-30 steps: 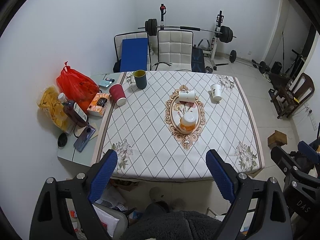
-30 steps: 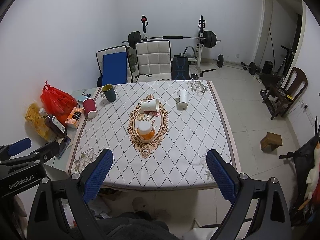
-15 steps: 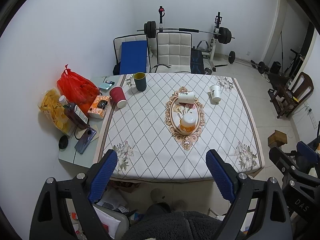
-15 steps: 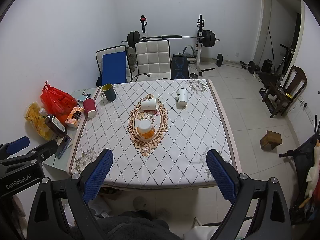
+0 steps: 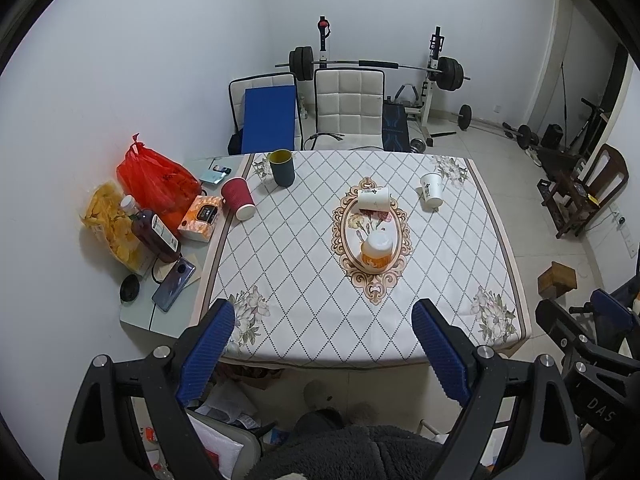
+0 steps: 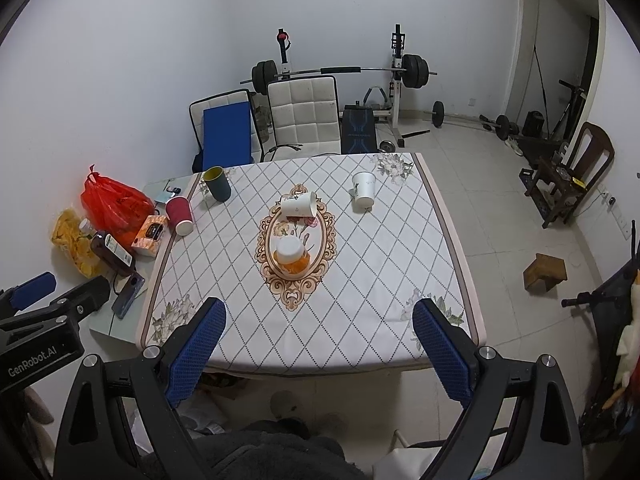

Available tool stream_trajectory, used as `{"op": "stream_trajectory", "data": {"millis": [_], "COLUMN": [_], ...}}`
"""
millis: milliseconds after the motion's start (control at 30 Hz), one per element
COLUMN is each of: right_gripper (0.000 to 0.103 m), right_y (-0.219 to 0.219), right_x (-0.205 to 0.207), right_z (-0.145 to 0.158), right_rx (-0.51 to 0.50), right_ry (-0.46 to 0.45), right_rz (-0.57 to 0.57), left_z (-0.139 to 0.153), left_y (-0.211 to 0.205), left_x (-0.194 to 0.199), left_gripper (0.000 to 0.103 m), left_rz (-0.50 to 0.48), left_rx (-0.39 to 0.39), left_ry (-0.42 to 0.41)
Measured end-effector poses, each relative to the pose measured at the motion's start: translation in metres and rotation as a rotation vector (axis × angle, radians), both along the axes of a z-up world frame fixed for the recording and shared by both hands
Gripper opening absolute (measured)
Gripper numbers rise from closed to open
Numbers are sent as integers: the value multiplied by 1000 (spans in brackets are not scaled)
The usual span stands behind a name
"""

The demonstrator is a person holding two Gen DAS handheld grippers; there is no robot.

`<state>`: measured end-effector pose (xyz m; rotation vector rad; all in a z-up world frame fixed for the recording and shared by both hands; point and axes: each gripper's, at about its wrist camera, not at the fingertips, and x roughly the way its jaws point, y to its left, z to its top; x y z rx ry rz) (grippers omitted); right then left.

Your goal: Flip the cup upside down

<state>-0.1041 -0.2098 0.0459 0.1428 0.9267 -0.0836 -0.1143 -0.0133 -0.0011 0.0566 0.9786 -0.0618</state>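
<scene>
Presently I hold both tools, left tool (image 5: 320, 344) and right tool (image 6: 318, 342), wide and empty, well short of the worktop (image 5: 288, 280); approach step. Next: reach the upright dark-green plastic cup (image 5: 282, 168).

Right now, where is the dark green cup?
In both views the dark green cup stands upright at the table's far left corner, just beyond the red cup and in front of the blue chair.

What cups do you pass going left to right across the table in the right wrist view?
Red cup → green cup → orange cup → lying white cup → far white cup.
</scene>
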Motion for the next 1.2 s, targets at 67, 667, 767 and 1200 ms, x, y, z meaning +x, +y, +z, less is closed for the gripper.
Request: {"op": "stream_trajectory", "data": {"millis": [67,667,767,1200], "right_gripper": [97,97,97,97], "right_y": [0,4,5,5], "right_x": [0,4,5,5], "right_z": [-1,-7,-8,-7], "right_rx": [4,12,9,9], "right_ry": [2,15,17,16], "right_rz": [0,-1,1,-1], "left_z": [0,-16,-16,-17], "left_y": [0,4,4,5], "left_x": [-1,-10,-11,-13], "left_gripper": [91,103,103,103], "left_rz": [0,-1,-1,4], "left_rx": [-1,9,9,5], "left_ry": [2,17,15,10]}}
